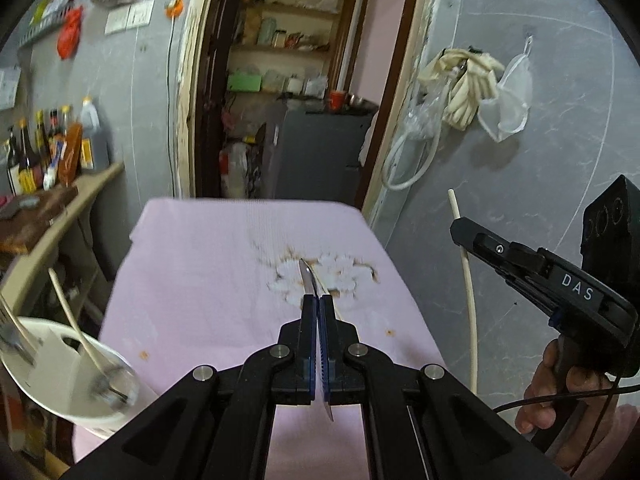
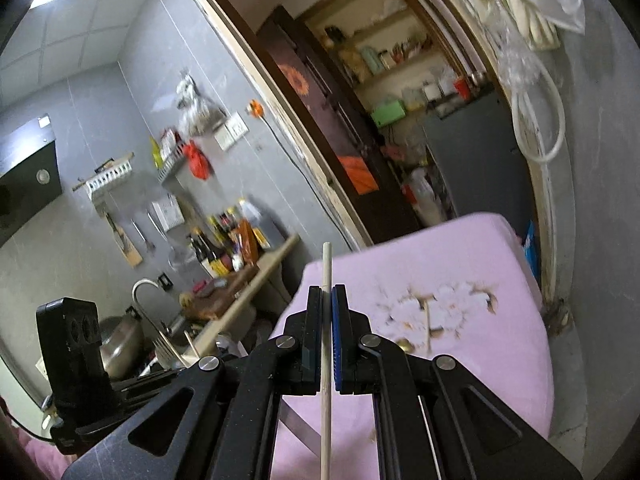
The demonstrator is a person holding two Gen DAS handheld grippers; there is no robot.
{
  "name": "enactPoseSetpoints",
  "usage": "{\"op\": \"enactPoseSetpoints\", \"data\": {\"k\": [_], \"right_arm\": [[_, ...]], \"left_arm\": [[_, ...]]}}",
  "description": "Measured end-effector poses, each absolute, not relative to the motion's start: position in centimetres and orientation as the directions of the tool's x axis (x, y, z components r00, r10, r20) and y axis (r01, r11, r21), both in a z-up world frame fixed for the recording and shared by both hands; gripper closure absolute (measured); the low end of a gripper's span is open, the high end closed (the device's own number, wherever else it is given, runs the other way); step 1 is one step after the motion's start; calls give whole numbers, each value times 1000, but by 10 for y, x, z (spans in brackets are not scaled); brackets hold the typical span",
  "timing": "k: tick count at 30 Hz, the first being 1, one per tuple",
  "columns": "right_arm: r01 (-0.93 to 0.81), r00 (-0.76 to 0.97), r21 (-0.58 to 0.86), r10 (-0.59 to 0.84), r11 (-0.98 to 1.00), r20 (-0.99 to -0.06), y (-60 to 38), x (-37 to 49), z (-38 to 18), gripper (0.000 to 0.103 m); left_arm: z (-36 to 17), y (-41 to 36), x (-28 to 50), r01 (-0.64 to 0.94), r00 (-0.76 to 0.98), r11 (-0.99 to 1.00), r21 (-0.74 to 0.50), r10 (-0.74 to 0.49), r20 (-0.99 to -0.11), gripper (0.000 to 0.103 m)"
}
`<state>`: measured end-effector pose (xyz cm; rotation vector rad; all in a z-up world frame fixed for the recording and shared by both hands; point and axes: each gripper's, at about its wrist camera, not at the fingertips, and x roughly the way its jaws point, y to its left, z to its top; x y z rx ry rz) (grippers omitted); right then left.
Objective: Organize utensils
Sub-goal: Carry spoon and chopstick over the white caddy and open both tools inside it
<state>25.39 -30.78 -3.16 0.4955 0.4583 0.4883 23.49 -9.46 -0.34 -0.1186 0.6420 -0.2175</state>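
**Both claws loaded above pink worktop**

Left claw point(image 1: 319, 306) pinched tight on thin shiny metal blade point(image 1: 307, 278), held over pink floral-print cloth worktop point(image 1: 208, 280). Right claw point(image 2: 327, 300) clamped around pale wooden chopstick point(image 2: 326, 264), upright. White round utensil holder point(image 1: 60, 376) at left, holding blurred utensils.

home kitchen | sauce bottles point(image 1: 40, 148) | sink faucet point(image 2: 146, 300) | range hood point(image 2: 28, 184)

Bare pink cloth point(image 1: 208, 280) lies ahead; the white holder point(image 1: 68, 376) crowds its left edge.
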Motion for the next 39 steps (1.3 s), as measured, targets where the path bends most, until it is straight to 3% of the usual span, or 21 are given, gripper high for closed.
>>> {"op": "enactPoseSetpoints", "data": {"k": [13,18,23,32,39], "right_arm": [[-464,817,483,570,743,-93,-235,245,44,99],[-499,813,383,573,777,-101,-198,249,56,99],[-543,741,459,658,703,-132,-188,273,51,99],[-545,769,446,635,710,-70,-149,257,61,99],[-561,774,436,632,704,-25,-105,250,63,99]], "left_arm": [[79,-30,210,198,825,968,-154,-250,-507,101],[93,-1,202,204,839,967,-152,-253,-482,101],[92,21,196,212,838,962,-170,-268,-475,101],[108,65,182,179,868,965,-190,-246,-432,101],[113,107,170,81,896,981,-174,-148,-419,101]]}}
